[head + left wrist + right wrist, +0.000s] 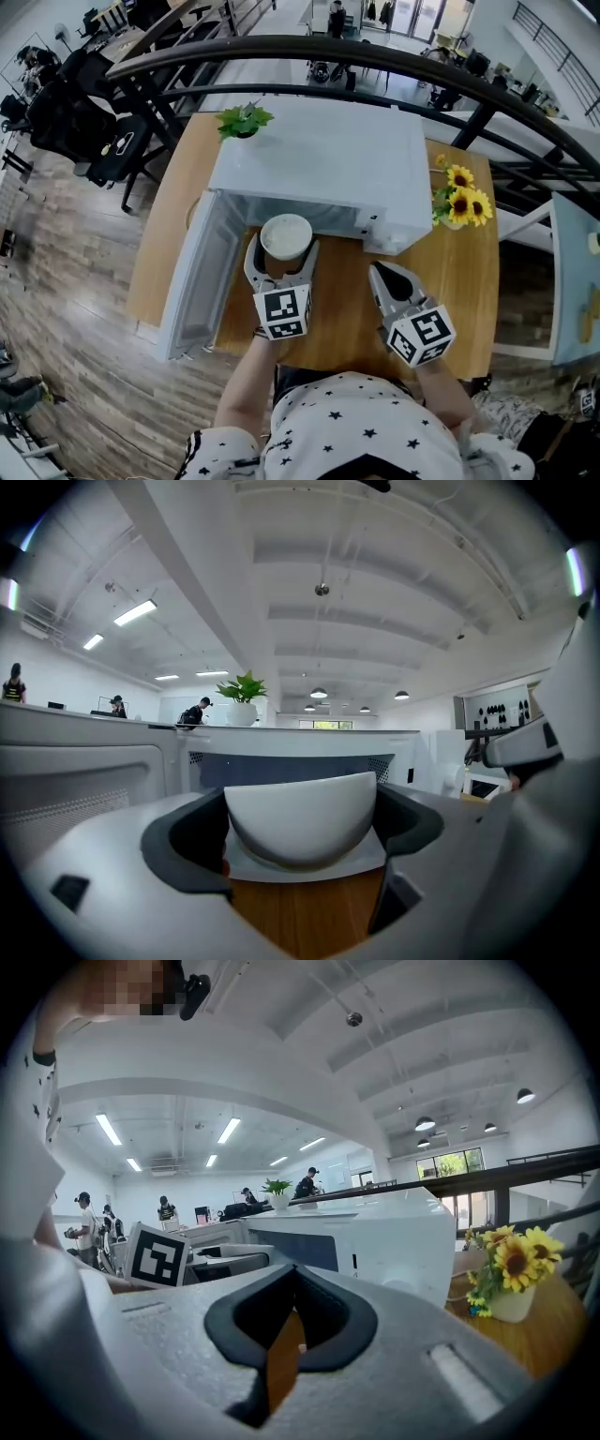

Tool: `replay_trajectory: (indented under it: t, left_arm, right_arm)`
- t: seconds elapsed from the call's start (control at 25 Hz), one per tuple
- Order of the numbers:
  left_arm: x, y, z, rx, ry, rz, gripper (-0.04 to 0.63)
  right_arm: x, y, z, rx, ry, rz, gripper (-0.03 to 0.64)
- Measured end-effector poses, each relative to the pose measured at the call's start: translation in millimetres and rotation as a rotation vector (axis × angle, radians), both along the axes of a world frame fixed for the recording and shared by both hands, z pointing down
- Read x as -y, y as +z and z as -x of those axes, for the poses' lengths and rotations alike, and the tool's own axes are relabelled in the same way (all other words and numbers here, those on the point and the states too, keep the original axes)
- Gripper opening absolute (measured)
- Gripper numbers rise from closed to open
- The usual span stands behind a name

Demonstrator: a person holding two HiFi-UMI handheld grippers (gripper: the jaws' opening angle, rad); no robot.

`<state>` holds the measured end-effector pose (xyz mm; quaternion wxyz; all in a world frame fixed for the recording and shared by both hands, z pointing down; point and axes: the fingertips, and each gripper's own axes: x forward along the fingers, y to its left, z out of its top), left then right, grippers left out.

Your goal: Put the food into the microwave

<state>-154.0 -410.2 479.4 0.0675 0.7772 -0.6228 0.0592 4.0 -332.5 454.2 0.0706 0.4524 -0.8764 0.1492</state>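
A white bowl of food point(285, 234) sits between the fingers of my left gripper point(283, 247), just in front of the open cavity of the white microwave point(328, 159). In the left gripper view the bowl point(300, 817) rests on a white saucer point(309, 864), the jaws are shut against its sides, and the dark cavity point(291, 763) lies right behind it. The microwave door point(192, 281) hangs open to the left. My right gripper point(384, 274) hovers over the table to the right of the bowl, shut and empty. In its own view, the right gripper point(292, 1279) shows only a thin slit.
The microwave stands on a wooden table point(469, 272). A small green plant point(244, 120) stands at its back left, and a vase of sunflowers point(461, 202) at its right. A black railing point(375, 56) curves behind the table.
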Motion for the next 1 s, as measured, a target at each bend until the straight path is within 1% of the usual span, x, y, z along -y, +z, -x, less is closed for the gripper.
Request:
replay_trajectory:
  t: [0.32, 0.48, 0.68, 1.0]
  left_arm:
    - [39.8, 29.9, -7.2, 0.016, 0.041, 0.040, 0.463]
    - [57.8, 42.6, -11.9, 0.037, 0.062, 0.054, 0.463]
    - [73.7, 57.2, -11.6, 0.039, 0.064, 0.085, 0.463]
    - [94.5, 80.7, -12.5, 0.091, 0.087, 0.121, 0.463]
  right_arm:
    - [13.3, 9.9, -1.0, -0.013, 0.025, 0.011, 0.005]
    - [18.8, 15.5, -4.4, -0.013, 0.051, 0.028, 0.005]
    - [22.8, 20.2, -3.8, -0.019, 0.059, 0.043, 0.005]
    - [26.0, 30.3, 0.4, -0.025, 0.075, 0.074, 0.005]
